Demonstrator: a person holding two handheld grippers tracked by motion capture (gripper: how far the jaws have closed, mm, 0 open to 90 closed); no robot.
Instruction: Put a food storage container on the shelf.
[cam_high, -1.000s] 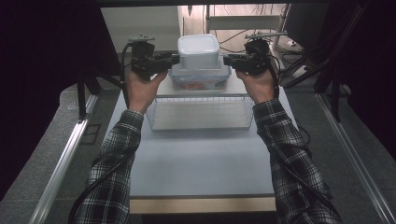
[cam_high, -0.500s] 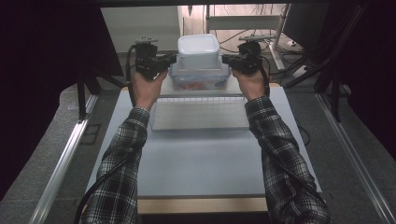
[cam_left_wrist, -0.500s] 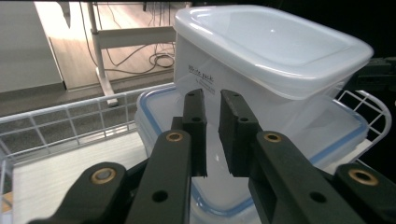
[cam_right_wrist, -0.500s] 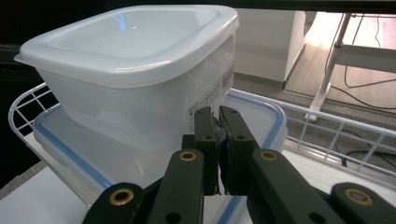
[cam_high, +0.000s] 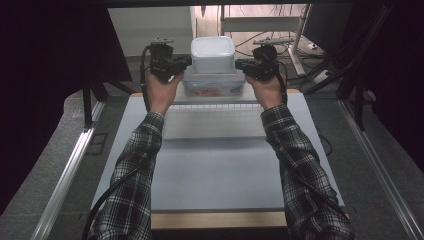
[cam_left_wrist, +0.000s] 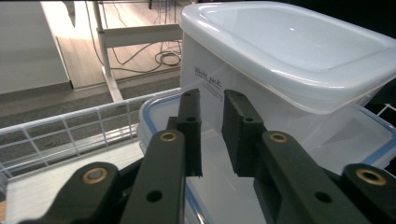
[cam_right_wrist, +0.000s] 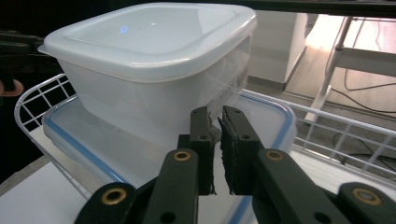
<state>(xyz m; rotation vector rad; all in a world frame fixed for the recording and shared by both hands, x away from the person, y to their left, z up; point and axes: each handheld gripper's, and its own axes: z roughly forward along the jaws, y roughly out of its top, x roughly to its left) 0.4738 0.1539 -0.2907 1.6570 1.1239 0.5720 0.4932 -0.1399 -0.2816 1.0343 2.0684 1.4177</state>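
The left claw (cam_high: 186, 61) is held at the left side of the stacked containers, at the far end of the surface (cam_high: 210, 170). In the left gripper view its two black jaws stand near each other with a narrow gap between them, and nothing is pinched in this gap. They have just opened a little. Just in front of the tips of this claw lies the flat container with the blue-edged lid (cam_left_wrist: 154, 116); I cannot tell if the tips touch its lid. Above the tips and to their right rises the white box (cam_left_wrist: 289, 60), with a small printed text on the wall that faces the claw. To the left of the jaws runs the white wire basket (cam_left_wrist: 70, 126), in which the flat container sits.

Between the two claws, in the high view, the white box (cam_high: 213, 53) stands upright on top of the flat container (cam_high: 214, 86).

The right claw (cam_high: 242, 64) is at the right side of the stack. In the right gripper view its jaws are almost pressed together, only a thin slit is left, and they hold nothing. They too have just opened slightly. The white box (cam_right_wrist: 149, 60) is directly beyond the tips and above them, with the blue-edged lid (cam_right_wrist: 275, 116) under it, and the wire basket (cam_right_wrist: 341, 130) passes to the right.
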